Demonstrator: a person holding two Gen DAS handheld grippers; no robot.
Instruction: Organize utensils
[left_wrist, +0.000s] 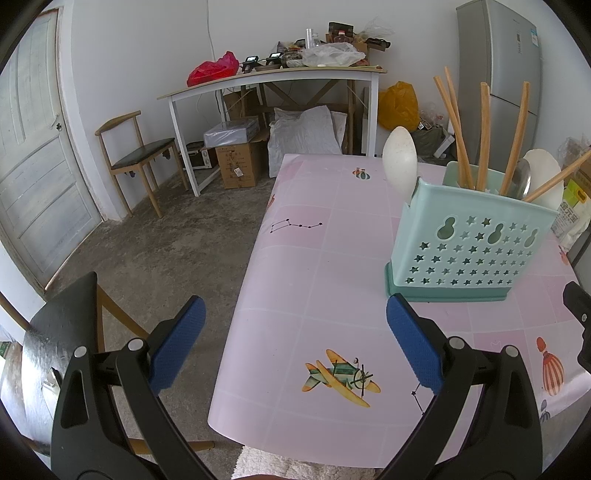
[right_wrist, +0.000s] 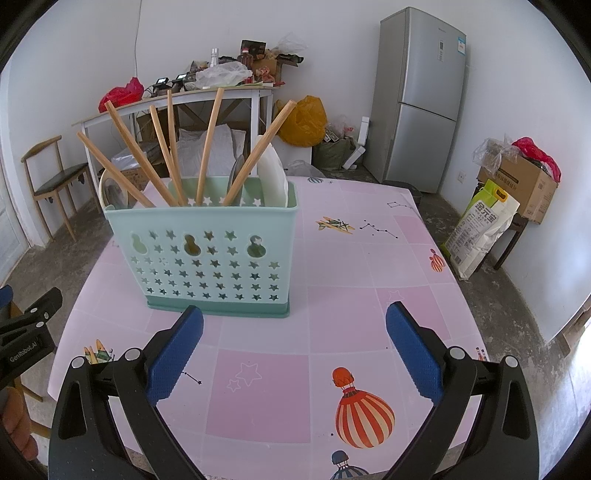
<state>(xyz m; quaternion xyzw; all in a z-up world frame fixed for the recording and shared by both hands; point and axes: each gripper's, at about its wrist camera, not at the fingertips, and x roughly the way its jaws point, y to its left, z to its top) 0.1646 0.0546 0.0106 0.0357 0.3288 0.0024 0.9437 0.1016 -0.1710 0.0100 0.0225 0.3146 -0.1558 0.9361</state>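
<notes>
A mint-green perforated utensil holder (left_wrist: 469, 243) (right_wrist: 207, 254) stands upright on the pink table (left_wrist: 332, 266) (right_wrist: 351, 273). It holds several wooden chopsticks (left_wrist: 458, 140) (right_wrist: 208, 147), white spoons (left_wrist: 400, 158) (right_wrist: 272, 173) and a metal spoon (right_wrist: 236, 173). My left gripper (left_wrist: 295, 347) is open and empty over the table's near left edge, left of and below the holder. My right gripper (right_wrist: 295, 347) is open and empty, just in front of the holder. The other gripper shows at the left edge of the right wrist view (right_wrist: 29, 325).
A wooden chair (left_wrist: 136, 158) (right_wrist: 55, 177) and a cluttered white side table (left_wrist: 273, 81) (right_wrist: 177, 99) stand at the far wall. A grey fridge (left_wrist: 506, 81) (right_wrist: 421, 96), a yellow bag (right_wrist: 306, 122), a rice sack (right_wrist: 480, 225) and a cardboard box (right_wrist: 524, 184) stand to the right. A black chair back (left_wrist: 59, 339) is near my left gripper.
</notes>
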